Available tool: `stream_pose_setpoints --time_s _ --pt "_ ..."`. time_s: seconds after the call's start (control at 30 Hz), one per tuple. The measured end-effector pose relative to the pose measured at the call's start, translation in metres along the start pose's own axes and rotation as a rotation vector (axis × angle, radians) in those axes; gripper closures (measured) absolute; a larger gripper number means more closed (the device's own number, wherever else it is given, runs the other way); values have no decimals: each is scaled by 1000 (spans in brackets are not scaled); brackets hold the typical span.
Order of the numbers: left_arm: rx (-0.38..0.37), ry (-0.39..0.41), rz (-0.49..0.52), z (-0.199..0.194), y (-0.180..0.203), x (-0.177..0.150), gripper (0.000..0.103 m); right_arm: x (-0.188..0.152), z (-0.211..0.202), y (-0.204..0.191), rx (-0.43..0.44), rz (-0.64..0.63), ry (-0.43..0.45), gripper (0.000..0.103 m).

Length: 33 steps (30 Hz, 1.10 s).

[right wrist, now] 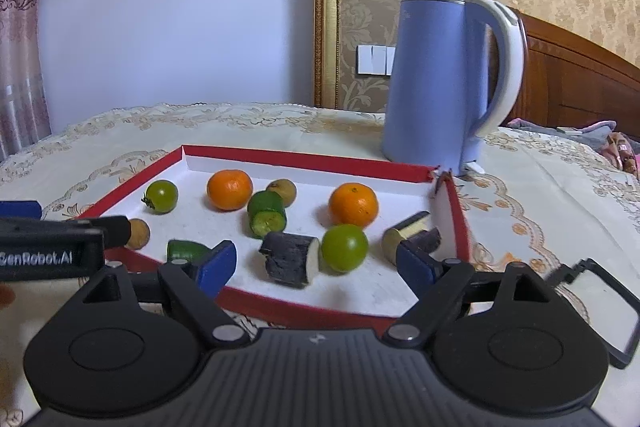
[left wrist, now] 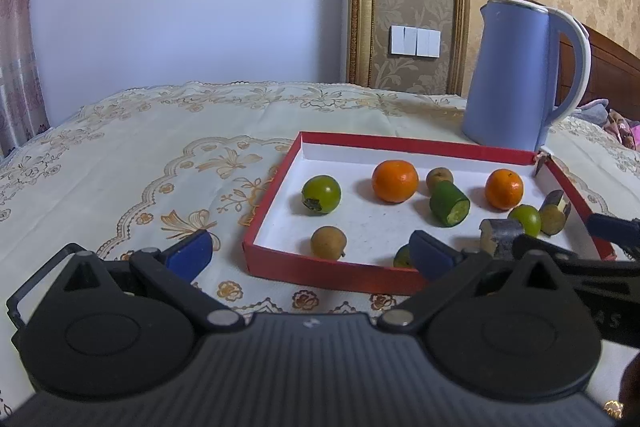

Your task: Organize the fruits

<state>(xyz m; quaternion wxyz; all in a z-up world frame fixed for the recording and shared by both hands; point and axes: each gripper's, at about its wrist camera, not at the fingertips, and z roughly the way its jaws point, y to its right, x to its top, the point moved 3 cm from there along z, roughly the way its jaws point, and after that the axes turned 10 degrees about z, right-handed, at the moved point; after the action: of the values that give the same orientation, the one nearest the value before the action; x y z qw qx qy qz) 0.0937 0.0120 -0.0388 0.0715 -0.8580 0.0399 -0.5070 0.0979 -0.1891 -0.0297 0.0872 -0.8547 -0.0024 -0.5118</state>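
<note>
A red tray with a white floor holds two oranges, a green tomato, a cut cucumber piece, brown longans and dark cane pieces. My left gripper stands open at the tray's near left corner with nothing held. At the tray's near edge my right gripper is also open. One dark cane piece and a round green fruit lie just beyond its blue fingers, apart from both pads.
A tall blue kettle stands right behind the tray's far right corner, which is torn. An embroidered cream cloth covers the table to the left of the tray. A wooden headboard is at the far right.
</note>
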Motion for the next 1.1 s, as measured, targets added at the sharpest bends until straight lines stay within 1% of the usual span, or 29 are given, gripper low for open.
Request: stream_pose_setpoints --time_s 0.3,0.5,0.6,0.67,0.73,0.9,1.1 --pt "-10 -1 17 -3 6 0 0 -13 -24 8 -20 -22 -3 15" --pt "-11 -7 19 -5 7 2 0 -22 -34 10 -31 -45 -23 15" --pt "-12 -9 22 -7 8 1 0 -28 -35 9 -46 -61 -44 14" --pt "-18 -11 24 -7 8 1 0 -31 -35 10 -61 -69 -57 10" --pt "-28 -15 28 -7 10 1 0 -34 -35 11 -75 -71 -59 7" --pt "-26 -18 39 -7 12 1 0 -37 -33 18 -95 -47 -86 7" --pt "-34 -34 41 -3 14 0 0 -39 -24 21 -125 -51 -121 5"
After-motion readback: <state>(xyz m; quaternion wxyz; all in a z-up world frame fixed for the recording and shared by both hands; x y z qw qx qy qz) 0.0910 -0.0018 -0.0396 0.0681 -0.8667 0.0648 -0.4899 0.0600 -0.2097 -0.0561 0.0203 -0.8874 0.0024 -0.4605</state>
